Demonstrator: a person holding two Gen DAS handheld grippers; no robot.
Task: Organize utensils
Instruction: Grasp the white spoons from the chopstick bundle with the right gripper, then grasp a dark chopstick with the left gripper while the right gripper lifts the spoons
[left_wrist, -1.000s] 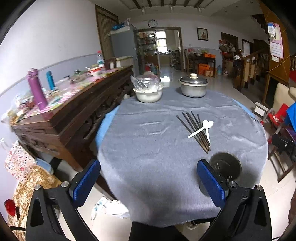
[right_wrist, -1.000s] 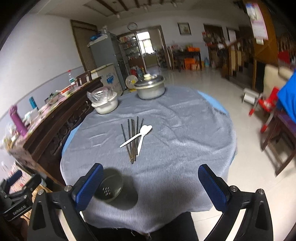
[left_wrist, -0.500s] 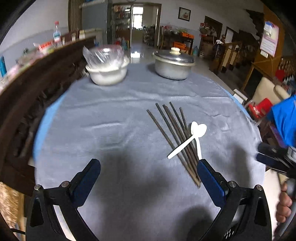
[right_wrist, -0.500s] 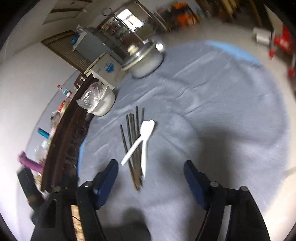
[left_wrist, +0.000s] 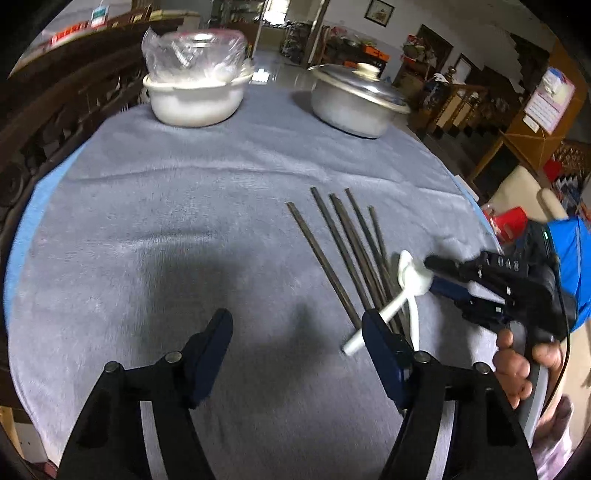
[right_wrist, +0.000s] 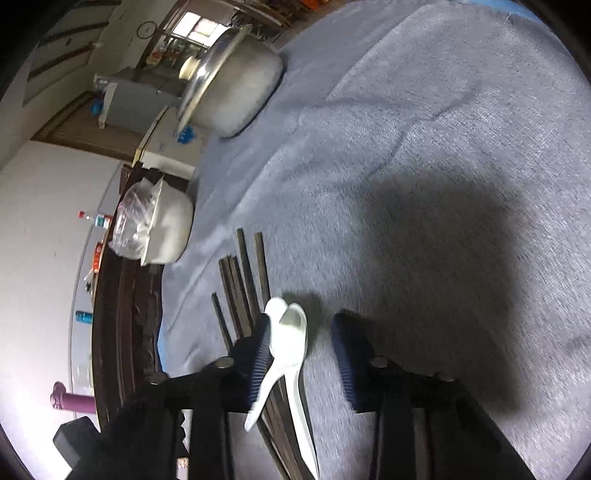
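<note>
Several dark chopsticks (left_wrist: 343, 247) lie fanned on the grey cloth, with two white spoons (left_wrist: 410, 284) across them. My right gripper (right_wrist: 301, 341) is open, low over the cloth, its jaws on either side of the spoon bowls (right_wrist: 291, 332); its left pad touches or nearly touches them. It shows in the left wrist view (left_wrist: 443, 277) coming in from the right. My left gripper (left_wrist: 297, 343) is open and empty, just left of the spoon handles, its right finger (left_wrist: 380, 343) beside one handle end.
A white bowl covered with plastic (left_wrist: 195, 92) and a lidded metal pot (left_wrist: 354, 103) stand at the far side of the round table (left_wrist: 110, 221). A dark wooden sideboard (right_wrist: 110, 332) runs along the left. The table edge drops off at right.
Both grippers have moved forward and down toward the utensils. The right gripper has tilted and narrowed around the spoon bowls. The left gripper has narrowed too.
</note>
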